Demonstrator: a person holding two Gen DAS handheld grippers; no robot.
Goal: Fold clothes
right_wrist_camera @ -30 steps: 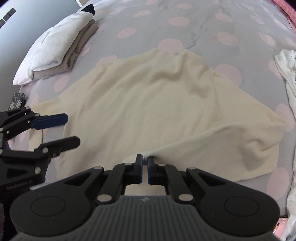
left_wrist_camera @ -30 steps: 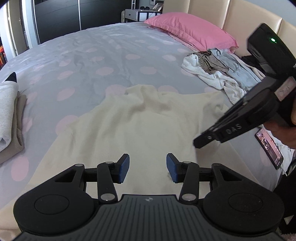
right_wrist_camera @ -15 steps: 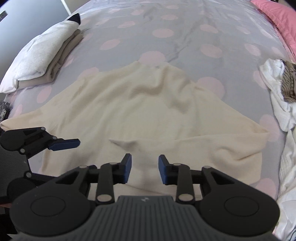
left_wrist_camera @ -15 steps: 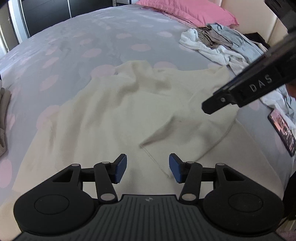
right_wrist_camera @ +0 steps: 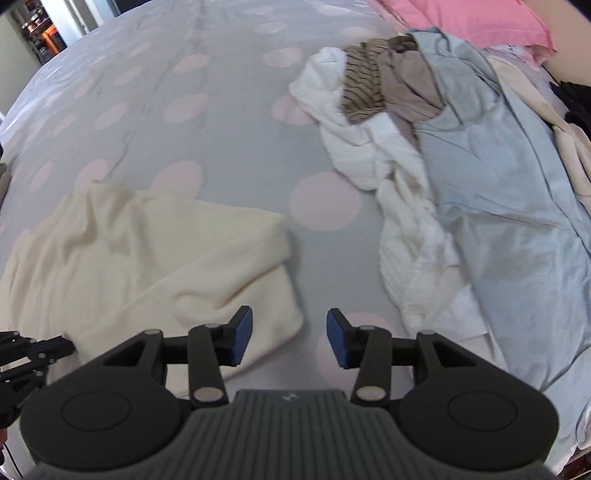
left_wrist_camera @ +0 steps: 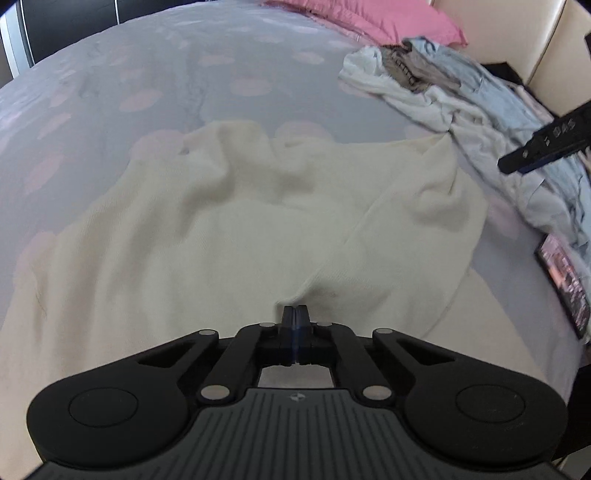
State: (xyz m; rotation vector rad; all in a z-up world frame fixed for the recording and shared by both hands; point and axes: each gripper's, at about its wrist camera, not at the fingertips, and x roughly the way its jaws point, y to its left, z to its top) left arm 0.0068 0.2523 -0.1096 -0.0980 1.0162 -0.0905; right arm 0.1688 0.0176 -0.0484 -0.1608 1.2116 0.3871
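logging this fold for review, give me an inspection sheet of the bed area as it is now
surface: grey bedspread with pink dots, lightly creased.
job's things: cream garment spread flat, its right part folded in towards the middle.
clutter: heap of unfolded clothes, white, striped, taupe and light blue; phone lying at the bed's right edge.
grippers: left tongs shut on the cream garment's corner; right tongs open, above the garment's right edge and bare bedspread, holding nothing.
cables: nothing seen.
surroundings: pink pillow, cream headboard, dark wardrobe.
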